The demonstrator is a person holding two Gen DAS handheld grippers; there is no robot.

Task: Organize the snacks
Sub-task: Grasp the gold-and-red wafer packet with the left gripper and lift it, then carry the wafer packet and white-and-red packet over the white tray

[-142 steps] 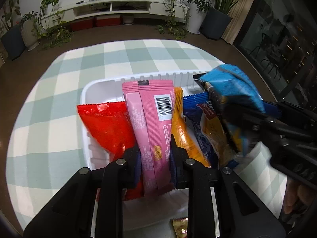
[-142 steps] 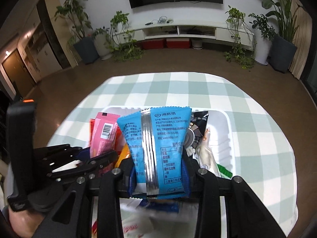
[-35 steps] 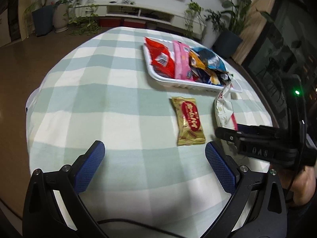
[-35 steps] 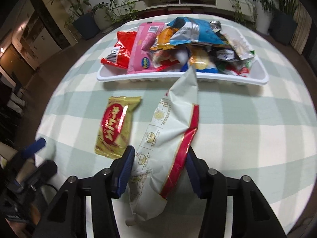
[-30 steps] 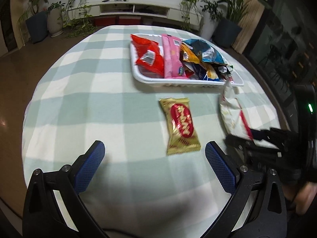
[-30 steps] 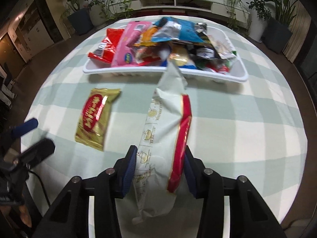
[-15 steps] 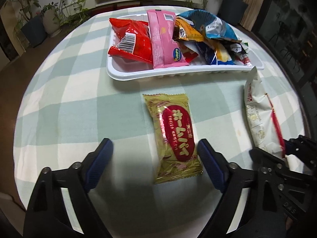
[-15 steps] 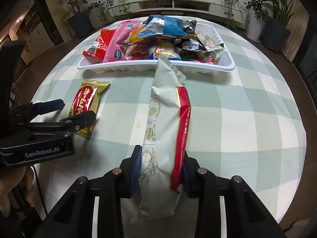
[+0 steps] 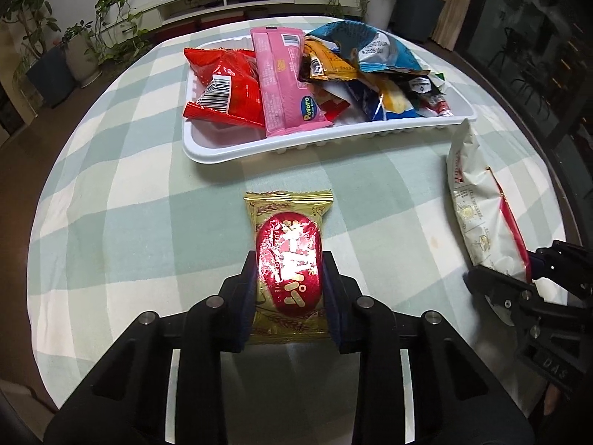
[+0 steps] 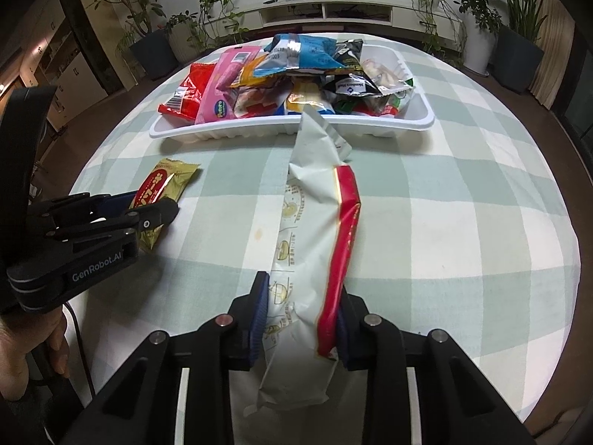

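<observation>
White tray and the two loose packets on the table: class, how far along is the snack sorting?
Done: the white tray already holds many snacks. In hand: the left gripper is closing on the gold packet, the right gripper on the long white packet. Left: both packets still lie on the table.

Table: we see a round table [image 9: 122, 193] under a green-and-white checked cloth.
Upper centre: a white tray [image 9: 296, 144].
Centre: a gold snack packet [image 9: 289, 259].
Right side: a long white packet [image 9: 481, 204].
</observation>
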